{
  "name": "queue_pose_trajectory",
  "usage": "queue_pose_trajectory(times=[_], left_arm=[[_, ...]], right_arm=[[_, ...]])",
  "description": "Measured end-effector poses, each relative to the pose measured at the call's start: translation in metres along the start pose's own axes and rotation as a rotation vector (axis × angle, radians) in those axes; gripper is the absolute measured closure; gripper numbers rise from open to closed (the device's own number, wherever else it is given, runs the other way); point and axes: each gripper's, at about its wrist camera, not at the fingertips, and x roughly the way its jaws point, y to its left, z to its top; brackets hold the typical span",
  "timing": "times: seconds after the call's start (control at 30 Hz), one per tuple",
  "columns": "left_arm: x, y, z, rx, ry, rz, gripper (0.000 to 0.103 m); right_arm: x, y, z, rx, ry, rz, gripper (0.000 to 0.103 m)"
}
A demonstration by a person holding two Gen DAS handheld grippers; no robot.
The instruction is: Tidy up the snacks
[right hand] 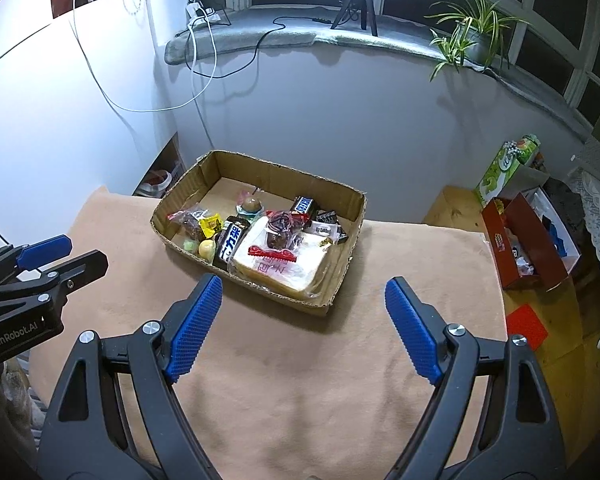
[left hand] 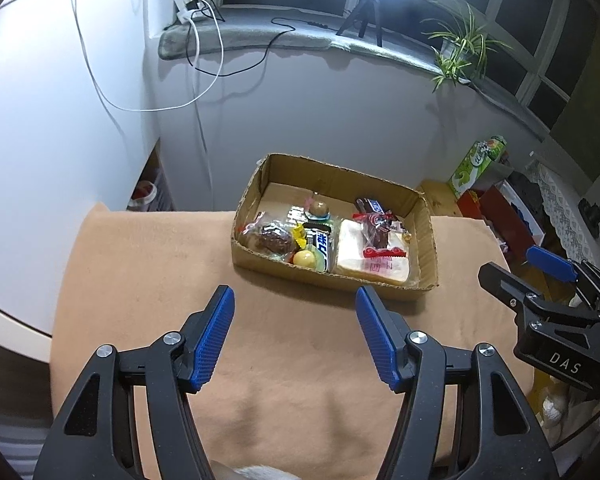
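A shallow cardboard box (left hand: pixel 427 240) (right hand: pixel 350 248) sits on the tan cloth at the table's far side. It holds several wrapped snacks: a bagged bread slice (left hand: pixel 374 261) (right hand: pixel 284 266), a dark chocolate bar (left hand: pixel 321 246) (right hand: pixel 231 245), a yellow ball-shaped sweet (left hand: pixel 304 259) (right hand: pixel 206 247) and a Snickers bar (right hand: pixel 303 205). My left gripper (left hand: pixel 295 300) is open and empty, hovering above the cloth just in front of the box. My right gripper (right hand: pixel 303 292) is open and empty, also just in front of the box. Each gripper shows at the edge of the other's view.
The tan cloth (left hand: pixel 148 280) (right hand: pixel 400 256) covers the table. To the right, off the table, stand a red open box (right hand: pixel 528 248) and a green carton (right hand: pixel 504 168). A windowsill with a plant (right hand: pixel 472 36), cables and a tripod lamp runs behind.
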Motion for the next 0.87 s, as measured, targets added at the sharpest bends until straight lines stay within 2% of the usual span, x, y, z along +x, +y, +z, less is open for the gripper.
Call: queue_pose_trajectory(times=[0.87], left_arm=[[-0.0082, -0.005, -0.0013, 0.006, -0.009, 0.018, 0.04]], right_arm=[[-0.0011, -0.0023, -0.004, -0.003, 0.006, 0.001, 0.017]])
